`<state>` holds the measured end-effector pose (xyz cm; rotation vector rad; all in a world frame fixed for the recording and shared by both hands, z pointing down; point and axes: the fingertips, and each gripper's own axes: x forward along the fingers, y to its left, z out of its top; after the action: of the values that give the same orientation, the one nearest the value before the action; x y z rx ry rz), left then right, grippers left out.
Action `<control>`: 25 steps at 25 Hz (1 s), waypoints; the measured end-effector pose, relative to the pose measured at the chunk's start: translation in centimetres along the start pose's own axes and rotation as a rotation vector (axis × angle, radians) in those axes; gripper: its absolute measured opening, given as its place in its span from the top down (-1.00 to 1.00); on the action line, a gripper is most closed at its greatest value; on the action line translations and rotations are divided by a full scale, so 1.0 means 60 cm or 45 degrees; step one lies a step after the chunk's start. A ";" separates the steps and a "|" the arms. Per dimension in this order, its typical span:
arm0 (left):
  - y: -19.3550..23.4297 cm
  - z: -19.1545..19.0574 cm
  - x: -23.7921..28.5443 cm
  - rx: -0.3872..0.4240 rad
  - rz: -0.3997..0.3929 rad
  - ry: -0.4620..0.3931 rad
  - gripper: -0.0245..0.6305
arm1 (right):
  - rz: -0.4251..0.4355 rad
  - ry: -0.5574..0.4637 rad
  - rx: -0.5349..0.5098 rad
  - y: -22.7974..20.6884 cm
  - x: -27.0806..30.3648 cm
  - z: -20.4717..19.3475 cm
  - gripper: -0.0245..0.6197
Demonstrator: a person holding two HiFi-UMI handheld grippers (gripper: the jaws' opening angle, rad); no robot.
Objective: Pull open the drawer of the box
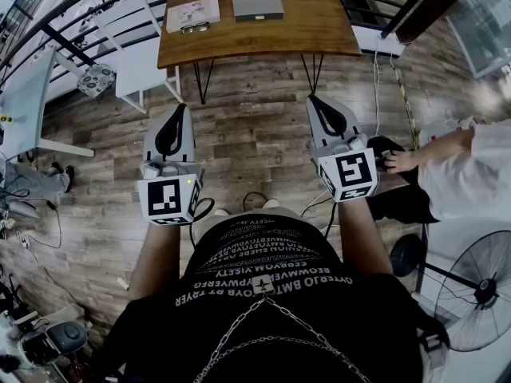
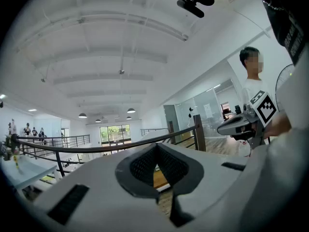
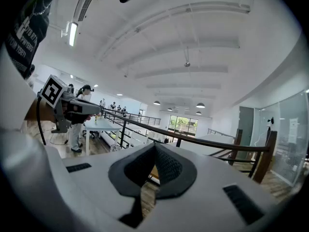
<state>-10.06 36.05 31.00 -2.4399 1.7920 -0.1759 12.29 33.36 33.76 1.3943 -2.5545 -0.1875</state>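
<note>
A grey flat box (image 1: 257,5) lies on the wooden table (image 1: 319,30) far ahead, beside a white sheet-like item (image 1: 192,12). I cannot make out its drawer from here. My left gripper (image 1: 180,108) and right gripper (image 1: 312,100) are held at waist height over the wooden floor, well short of the table, pointing toward it. Both have their jaws shut tip to tip with nothing between them. In the left gripper view the shut jaws (image 2: 157,147) frame only a sliver of the table. The right gripper view shows the same past its jaws (image 3: 154,146).
A white desk and chair (image 1: 136,62) stand left of the table. A person (image 1: 467,170) sits at the right, with a floor fan (image 1: 471,286) nearer me. A black railing (image 1: 96,6) runs behind the table. Cables (image 1: 40,238) trail over the floor at left.
</note>
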 end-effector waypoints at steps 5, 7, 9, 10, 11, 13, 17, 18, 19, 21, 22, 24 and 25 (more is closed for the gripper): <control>-0.033 -0.003 0.014 0.010 -0.009 0.033 0.91 | 0.030 -0.004 0.029 -0.026 -0.004 -0.004 0.94; -0.047 -0.004 0.013 0.017 -0.011 0.040 0.91 | 0.037 -0.006 0.054 -0.034 -0.014 -0.011 0.94; -0.056 -0.003 0.013 0.019 -0.008 0.049 0.91 | 0.042 -0.005 0.067 -0.041 -0.020 -0.015 0.94; -0.059 -0.004 0.014 0.018 -0.006 0.057 0.91 | 0.044 -0.003 0.068 -0.044 -0.021 -0.017 0.93; -0.062 -0.005 0.015 0.018 -0.005 0.065 0.91 | 0.044 -0.002 0.068 -0.047 -0.022 -0.018 0.93; -0.069 -0.009 0.016 0.022 -0.005 0.081 0.91 | 0.043 0.004 0.065 -0.053 -0.026 -0.024 0.93; -0.082 -0.015 0.016 0.038 -0.012 0.101 0.91 | 0.045 0.024 0.058 -0.060 -0.029 -0.038 0.93; -0.083 -0.016 0.016 0.042 -0.015 0.103 0.91 | 0.046 0.025 0.059 -0.061 -0.028 -0.042 0.93; -0.083 -0.018 0.016 0.043 -0.015 0.105 0.91 | 0.046 0.025 0.060 -0.061 -0.026 -0.045 0.93; -0.076 -0.024 0.021 0.037 -0.013 0.115 0.91 | 0.052 0.032 0.061 -0.059 -0.018 -0.050 0.85; -0.072 -0.028 0.025 0.033 -0.012 0.123 0.91 | 0.057 0.041 0.061 -0.058 -0.013 -0.054 0.74; -0.065 -0.039 0.035 0.024 -0.015 0.137 0.91 | 0.067 0.060 0.064 -0.058 0.000 -0.062 0.69; -0.062 -0.046 0.040 0.019 -0.021 0.145 0.91 | 0.068 0.069 0.068 -0.058 0.006 -0.066 0.67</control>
<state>-6.28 34.81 34.38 -2.4819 1.8082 -0.3351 15.91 31.15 36.90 1.3290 -2.5663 -0.0717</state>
